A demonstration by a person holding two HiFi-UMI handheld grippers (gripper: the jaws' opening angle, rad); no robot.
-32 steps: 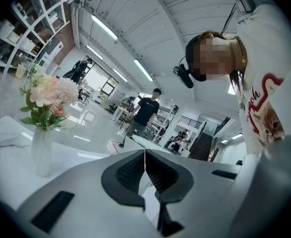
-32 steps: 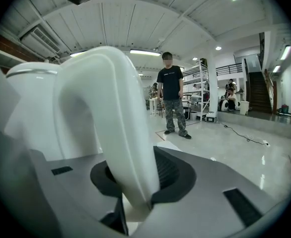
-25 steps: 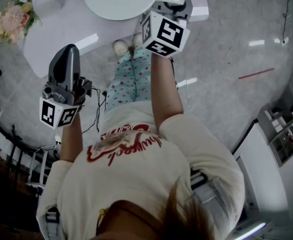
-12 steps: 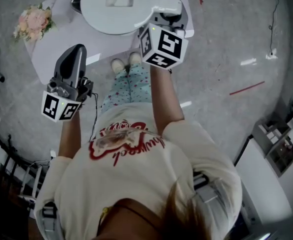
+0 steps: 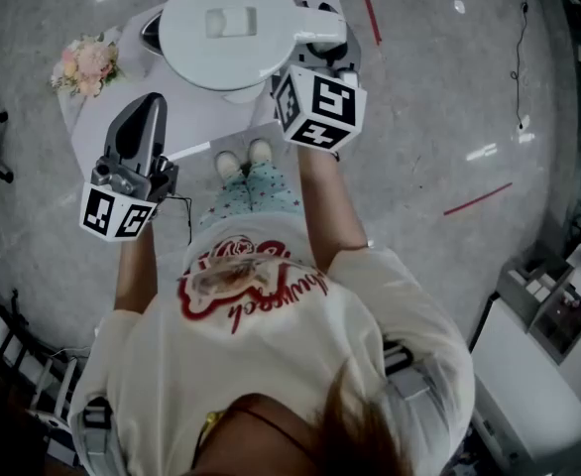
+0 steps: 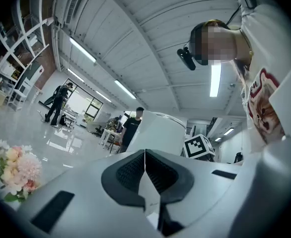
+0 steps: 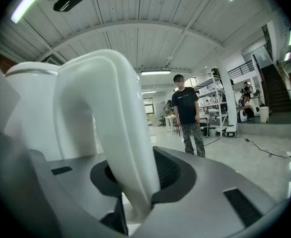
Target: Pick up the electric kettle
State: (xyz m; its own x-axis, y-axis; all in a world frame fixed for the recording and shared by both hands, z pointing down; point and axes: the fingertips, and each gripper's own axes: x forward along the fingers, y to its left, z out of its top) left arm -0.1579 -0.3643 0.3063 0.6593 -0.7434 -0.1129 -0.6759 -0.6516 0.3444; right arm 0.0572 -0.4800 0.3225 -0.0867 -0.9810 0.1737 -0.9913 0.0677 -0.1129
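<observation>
Right tool (image 7: 135,200) tight on the handle (image 7: 116,123) of the kettle (image 5: 221,53), plain only in its own view; left tool (image 6: 145,168) closed, empty

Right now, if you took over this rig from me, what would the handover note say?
Right gripper: shut on the handle of the electric kettle.
Left gripper: shut, empty, to the kettle's left.
Kettle: upright, seemingly raised above the white table; flowers at its left corner.
Done: grasp, apparently the lift.
Left: confirm it hangs clear, keep it level.

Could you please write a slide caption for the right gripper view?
Right hand-held gripper shut on the handle of the white electric kettle.
</observation>
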